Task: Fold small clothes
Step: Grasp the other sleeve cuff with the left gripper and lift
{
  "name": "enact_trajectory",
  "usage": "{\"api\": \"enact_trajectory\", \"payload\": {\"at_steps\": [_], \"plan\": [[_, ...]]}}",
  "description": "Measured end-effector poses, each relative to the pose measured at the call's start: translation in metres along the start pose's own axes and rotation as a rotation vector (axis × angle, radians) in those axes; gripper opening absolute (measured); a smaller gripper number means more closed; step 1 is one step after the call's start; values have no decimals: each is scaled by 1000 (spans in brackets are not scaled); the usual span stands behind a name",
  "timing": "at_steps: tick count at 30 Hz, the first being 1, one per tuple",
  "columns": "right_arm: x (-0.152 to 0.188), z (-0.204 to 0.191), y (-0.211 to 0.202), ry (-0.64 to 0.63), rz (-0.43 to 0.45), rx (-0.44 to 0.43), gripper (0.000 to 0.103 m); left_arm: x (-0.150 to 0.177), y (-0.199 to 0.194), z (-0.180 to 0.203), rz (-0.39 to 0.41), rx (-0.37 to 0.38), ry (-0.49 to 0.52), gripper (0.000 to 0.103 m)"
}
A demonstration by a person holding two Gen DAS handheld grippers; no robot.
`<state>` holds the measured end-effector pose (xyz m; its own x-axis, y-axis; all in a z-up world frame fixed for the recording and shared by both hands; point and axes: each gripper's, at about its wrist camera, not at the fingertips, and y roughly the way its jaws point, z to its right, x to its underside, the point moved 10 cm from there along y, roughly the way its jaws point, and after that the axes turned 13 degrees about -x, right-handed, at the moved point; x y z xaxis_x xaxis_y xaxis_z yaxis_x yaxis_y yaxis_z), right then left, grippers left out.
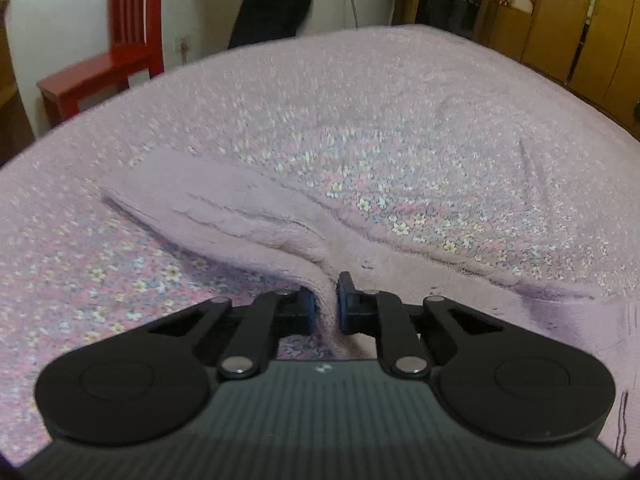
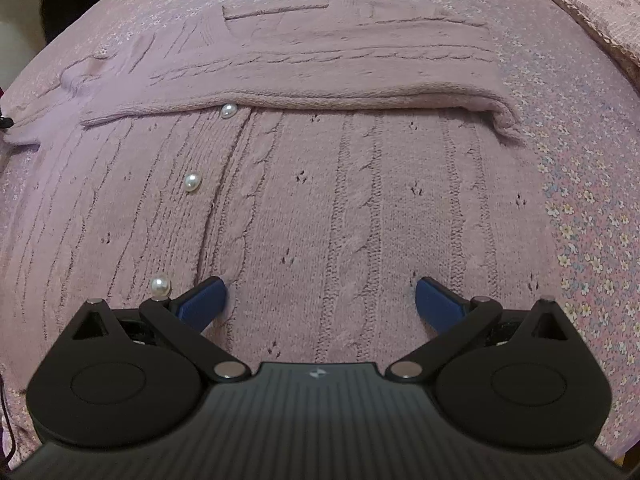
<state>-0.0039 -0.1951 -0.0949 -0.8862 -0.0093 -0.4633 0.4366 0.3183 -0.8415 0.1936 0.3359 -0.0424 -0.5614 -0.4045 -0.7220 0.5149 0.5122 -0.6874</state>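
- We see the left gripper (image 1: pixel 327 306) closed down to a narrow gap, its blue pads (image 1: pixel 307 310) pinching a fold of the pink cardigan (image 1: pixel 248 216).
- From that pinch the knit rises off the bedspread (image 1: pixel 100 280) and runs away to the far left as a long raised flap, with its far end resting on the bed.
- To the right of the pinch, more of the cardigan lies flat along the near right of the bed.
- In the right wrist view, the right gripper (image 2: pixel 321 300) stands wide open, its blue fingers (image 2: pixel 204 300) well apart and holding nothing.
- It sits just above the cardigan (image 2: pixel 340 208), which is spread flat under it, cable ribs running near to far; we cannot tell whether the fingertips touch the knit.
- Three pearl buttons (image 2: pixel 192 182) run in a line on the left of the front panel, the nearest just beside the left finger.
- A sleeve (image 2: pixel 320 98) lies folded across the far part of the body from left to right, its cuff end at the right edge of the garment.
- The floral bedspread (image 2: pixel 592 220) shows along the right of the cardigan.
- Beyond the bed on the far left stands a red chair (image 1: pixel 120 52), and on the far right a wooden wardrobe (image 1: pixel 568 20).
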Motion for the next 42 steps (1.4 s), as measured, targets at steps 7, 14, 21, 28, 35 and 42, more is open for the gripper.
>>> {"api": "enact_trajectory", "payload": {"at_steps": [7, 14, 21, 28, 35, 42], "plan": [[-7, 5, -10, 92, 15, -75, 103, -19, -74, -4, 217, -46, 40, 13], [-17, 9, -26, 148, 52, -143, 103, -34, -153, 33, 373, 50, 111, 13], [-15, 21, -37, 178, 79, -145, 103, -32, -211, 90, 438, 208, 142, 13], [-9, 33, -45, 188, 94, -131, 103, 4, -236, 160, 410, 325, 210, 13], [-3, 42, -46, 225, 97, -144, 103, 64, -242, 212, 334, 406, 305, 14], [3, 49, -44, 237, 106, -145, 103, 129, -230, 239, 213, 477, 456, 20]]}}
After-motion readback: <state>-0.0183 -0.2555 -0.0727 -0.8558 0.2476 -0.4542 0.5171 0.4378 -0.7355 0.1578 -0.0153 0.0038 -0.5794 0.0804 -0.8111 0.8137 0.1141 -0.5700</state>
